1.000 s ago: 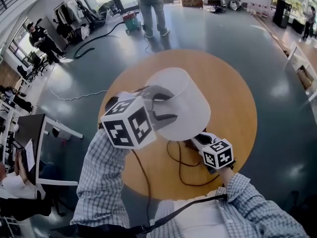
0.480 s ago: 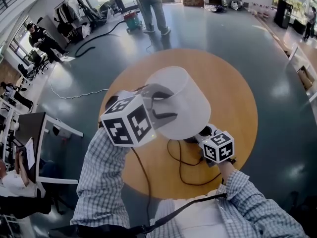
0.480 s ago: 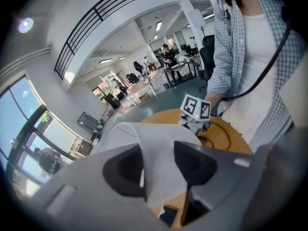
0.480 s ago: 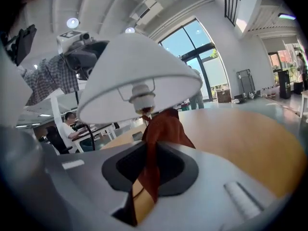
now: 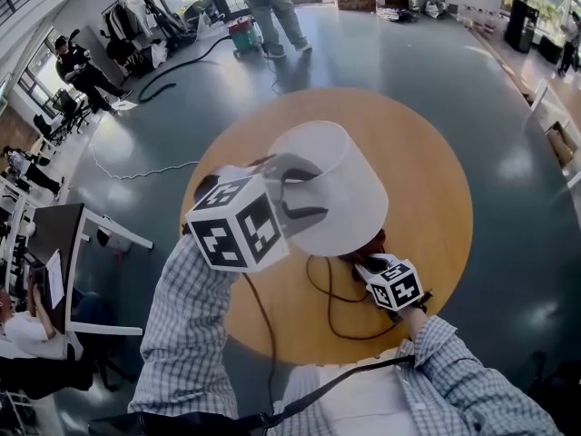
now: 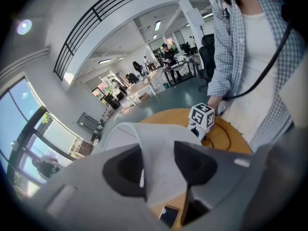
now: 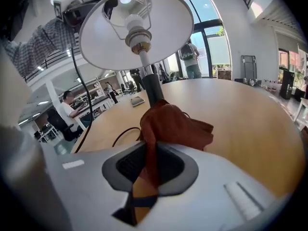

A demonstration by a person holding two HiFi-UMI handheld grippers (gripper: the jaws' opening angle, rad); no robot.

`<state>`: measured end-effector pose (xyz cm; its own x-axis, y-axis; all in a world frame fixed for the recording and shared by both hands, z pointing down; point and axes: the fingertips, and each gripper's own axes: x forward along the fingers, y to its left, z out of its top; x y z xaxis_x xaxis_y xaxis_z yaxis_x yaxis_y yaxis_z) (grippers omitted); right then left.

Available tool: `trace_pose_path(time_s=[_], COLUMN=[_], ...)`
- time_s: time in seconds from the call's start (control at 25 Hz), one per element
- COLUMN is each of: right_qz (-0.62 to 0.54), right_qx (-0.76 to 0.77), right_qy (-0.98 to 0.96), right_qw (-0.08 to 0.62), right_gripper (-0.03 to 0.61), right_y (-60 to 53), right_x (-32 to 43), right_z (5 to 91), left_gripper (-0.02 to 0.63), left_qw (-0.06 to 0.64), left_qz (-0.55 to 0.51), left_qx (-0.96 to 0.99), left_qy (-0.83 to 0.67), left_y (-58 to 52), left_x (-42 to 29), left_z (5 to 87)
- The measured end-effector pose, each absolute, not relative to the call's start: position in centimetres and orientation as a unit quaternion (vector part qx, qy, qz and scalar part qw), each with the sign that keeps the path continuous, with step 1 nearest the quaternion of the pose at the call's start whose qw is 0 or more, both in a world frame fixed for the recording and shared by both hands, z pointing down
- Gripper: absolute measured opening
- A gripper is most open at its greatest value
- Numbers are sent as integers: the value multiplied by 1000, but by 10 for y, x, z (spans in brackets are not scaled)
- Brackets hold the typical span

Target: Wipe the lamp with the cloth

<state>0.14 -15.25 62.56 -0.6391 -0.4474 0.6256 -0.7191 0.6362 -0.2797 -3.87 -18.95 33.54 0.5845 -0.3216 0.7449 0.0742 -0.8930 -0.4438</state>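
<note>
From the head view, the shade hides the stem and base of the lamp [image 5: 340,180], which stands upright at centre frame on the round table [image 5: 427,171]. My left gripper [image 5: 300,191] clamps the shade's wall. My right gripper [image 7: 151,165] pinches the red cloth [image 7: 175,124] low before the stem.

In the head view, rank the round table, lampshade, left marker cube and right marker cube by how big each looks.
1. Round table
2. Lampshade
3. Left marker cube
4. Right marker cube
The left cube sits nearer the camera, so the two cubes may really match.
</note>
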Motion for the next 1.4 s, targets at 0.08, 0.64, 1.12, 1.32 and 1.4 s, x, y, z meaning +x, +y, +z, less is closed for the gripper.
trace_pose_path(time_s=[0.08,0.64,1.12,1.32,1.4], right_qz=[262,112,177,171,158], right_qx=[338,341,268,266,266], right_qy=[-867,-925,-902,-906,-909], right_qw=[257,125,290,282,279], right_gripper=[60,60,60,60,60], right_y=[-152,-189,-134,-124,-122], right_x=[3,-21,-27,-26,-17], right_z=[624,493,605,604,596], left_gripper=[190,190,190,192,193], left_qw=[221,230,246,264,274], left_qz=[-451,-458,-464,-470,-473], left_qx=[-862,-856,-849,-840,-835], left_qy=[71,65,65,67,65], left_y=[-189,-186,-173,-164,-160], left_x=[-38,-30,-20,-17,-14], left_z=[335,332,334,340,341])
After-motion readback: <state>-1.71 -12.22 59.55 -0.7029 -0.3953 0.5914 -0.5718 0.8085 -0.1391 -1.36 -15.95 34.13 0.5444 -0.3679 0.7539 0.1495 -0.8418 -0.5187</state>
